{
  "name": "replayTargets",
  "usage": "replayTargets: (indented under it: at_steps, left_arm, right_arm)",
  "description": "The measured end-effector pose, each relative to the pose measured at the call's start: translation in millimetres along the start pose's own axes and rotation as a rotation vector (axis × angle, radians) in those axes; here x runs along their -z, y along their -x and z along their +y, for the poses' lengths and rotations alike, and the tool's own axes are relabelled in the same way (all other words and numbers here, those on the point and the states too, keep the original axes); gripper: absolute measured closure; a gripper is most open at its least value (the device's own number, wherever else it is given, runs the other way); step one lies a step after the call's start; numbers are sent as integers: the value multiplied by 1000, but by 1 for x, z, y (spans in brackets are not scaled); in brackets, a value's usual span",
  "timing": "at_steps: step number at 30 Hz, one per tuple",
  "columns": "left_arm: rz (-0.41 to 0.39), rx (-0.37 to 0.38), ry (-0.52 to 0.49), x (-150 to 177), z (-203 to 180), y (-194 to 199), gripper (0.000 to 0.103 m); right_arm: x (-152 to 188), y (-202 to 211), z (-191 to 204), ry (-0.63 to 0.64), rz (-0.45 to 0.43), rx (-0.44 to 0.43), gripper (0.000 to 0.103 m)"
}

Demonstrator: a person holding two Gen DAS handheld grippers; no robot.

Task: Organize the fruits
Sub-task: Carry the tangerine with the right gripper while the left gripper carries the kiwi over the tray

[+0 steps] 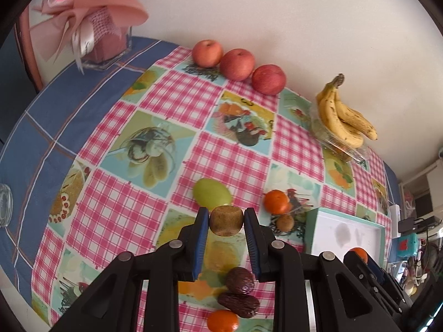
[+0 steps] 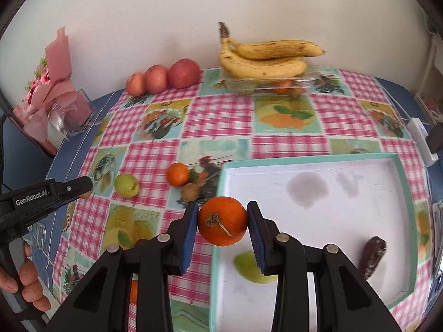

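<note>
Three apples [image 2: 163,77] stand in a row at the wall; right of them, bananas [image 2: 265,58] lie on a box [image 2: 310,81].

Both views were bright and evenly lit by soft, daylight-like light, with no hard shadows on the tablecloth [image 2: 221,121]. The pale wall [image 1: 277,22] looked slightly washed out but held no strong glare. Faint grey smudges, either stains or soft shadows, lay on the white floor of the tray [image 2: 304,191]. A green fruit [image 2: 252,267] inside the tray showed smeared and blurred. Strong fisheye distortion bowed the table's edges into curves, and dark vignetting filled the corners of each frame. Clutter at the far right edge of the left wrist view was compressed and hard to read. Colours were saturated and centre detail sharp.
</note>
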State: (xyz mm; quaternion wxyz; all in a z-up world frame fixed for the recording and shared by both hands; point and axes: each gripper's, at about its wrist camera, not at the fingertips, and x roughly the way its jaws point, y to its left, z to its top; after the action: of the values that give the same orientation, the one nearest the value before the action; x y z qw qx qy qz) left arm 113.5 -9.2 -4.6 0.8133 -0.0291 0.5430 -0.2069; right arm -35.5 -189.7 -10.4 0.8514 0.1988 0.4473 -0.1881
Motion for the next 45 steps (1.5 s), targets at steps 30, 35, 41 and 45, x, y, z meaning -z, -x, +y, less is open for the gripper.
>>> replayTargets:
  at_steps: [30,35,41,45]
  left_arm:
    - [79,94,-405,63,-149,-34,75]
    - [91,96,-441,70,-158,-41,75]
    - [139,100,-429,72,-164,-63,75]
    - [165,99,-416,70,-169,-80,75]
  right_arm:
    - [4,30,-128,-288,-69,122,66]
    - [4,26,-129,-280,-59,134,66]
    - [4,21,-132,-273,-51,151,66]
    - [2,15,-139,-276,-42,150,66]
